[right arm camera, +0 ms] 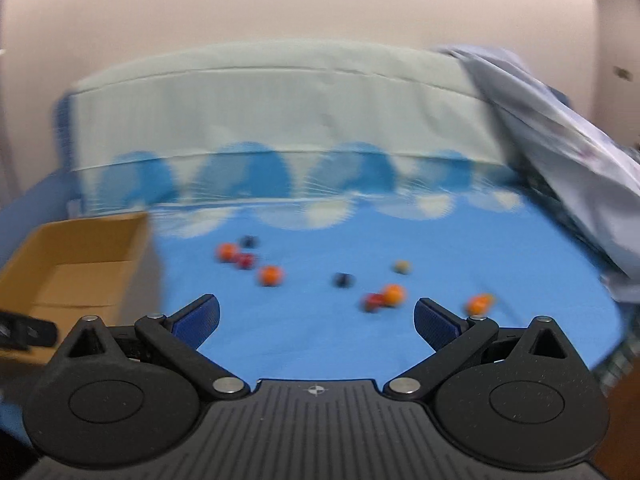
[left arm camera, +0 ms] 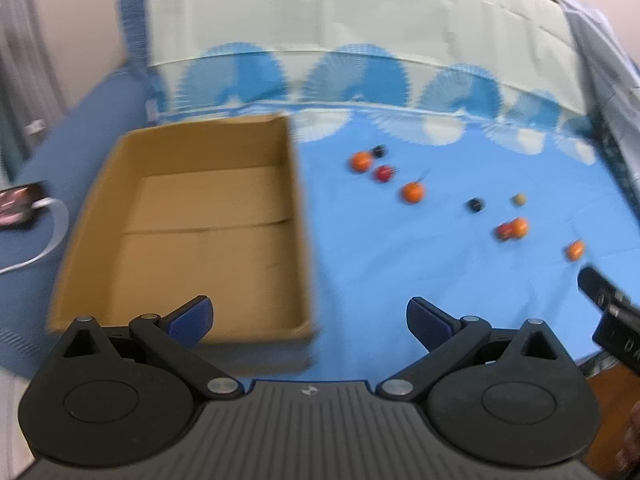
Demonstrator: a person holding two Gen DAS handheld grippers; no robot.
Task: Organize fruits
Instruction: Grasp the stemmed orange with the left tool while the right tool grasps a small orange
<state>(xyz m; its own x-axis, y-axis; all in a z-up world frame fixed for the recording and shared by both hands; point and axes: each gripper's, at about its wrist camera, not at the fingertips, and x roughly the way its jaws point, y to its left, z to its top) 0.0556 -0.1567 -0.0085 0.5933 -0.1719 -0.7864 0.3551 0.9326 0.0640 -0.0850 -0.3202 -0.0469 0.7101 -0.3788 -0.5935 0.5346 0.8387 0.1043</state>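
Both frames motion-blurred. Left wrist view: left gripper (left arm camera: 310,316) jaws spread wide, nothing between them, held above the near edge of the blue sheet (left arm camera: 400,264). This view alone shows the whole cardboard box (left arm camera: 120,168), open-topped and bare inside, lying on the sheet ahead and left of the gripper; also a white cable (left arm camera: 56,224) and a dark flat item (left arm camera: 20,204) at far left, and a black part of the other tool (left arm camera: 612,304) at the right edge. Small fruits lie scattered on the sheet right of the box, well ahead of the jaws: orange fruit (left arm camera: 362,161), dark one (left arm camera: 378,151), red one (left arm camera: 384,173), another orange (left arm camera: 413,192), and more further right. Right wrist view: right gripper (right arm camera: 316,316) jaws also spread, empty. Only the box's corner (right arm camera: 72,256) shows, at left. Seen only here: crumpled pale bedding (right arm camera: 560,140) at right and the bare wall (right arm camera: 280,0). The red-and-orange pair (right arm camera: 384,298) lies just ahead between the fingertips; one orange fruit (right arm camera: 478,304) sits just beyond the right fingertip (right arm camera: 434,320).
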